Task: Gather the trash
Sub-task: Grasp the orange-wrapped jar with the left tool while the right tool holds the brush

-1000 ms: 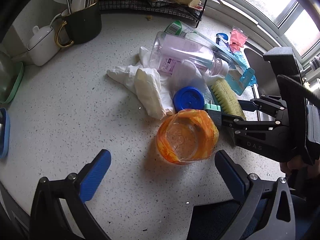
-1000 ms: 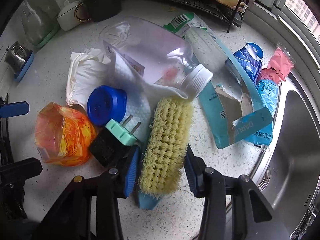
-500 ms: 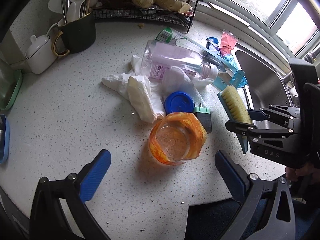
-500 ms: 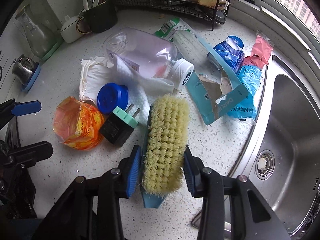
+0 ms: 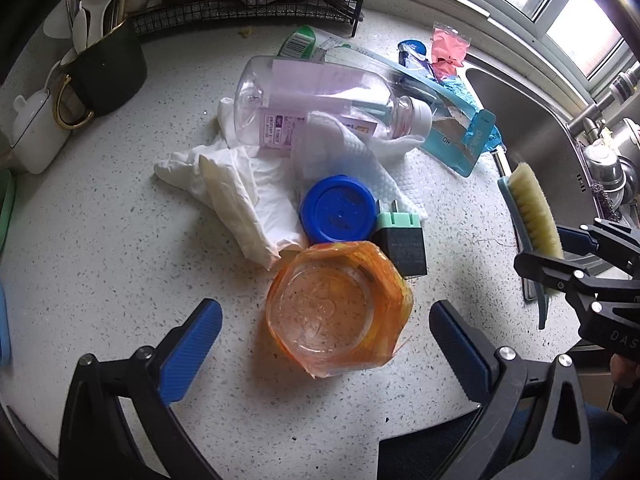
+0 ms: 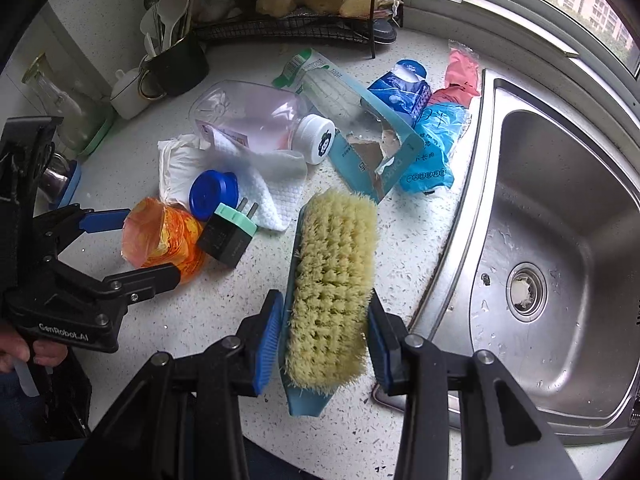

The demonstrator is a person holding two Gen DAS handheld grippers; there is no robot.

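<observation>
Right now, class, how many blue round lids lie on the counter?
1: the blue lid rests on the white cloth, beside the plug. Others may hide under the clutter.

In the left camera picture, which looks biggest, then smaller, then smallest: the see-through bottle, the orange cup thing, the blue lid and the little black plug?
1. Clear bottle, longest by far.
2. Orange cup; it lies nearest the camera, which may inflate it.
3. Blue lid.
4. Black plug, smallest.

Brush handle [image 6: 306,400] end hidden behind right tool [image 6: 325,340]
</observation>
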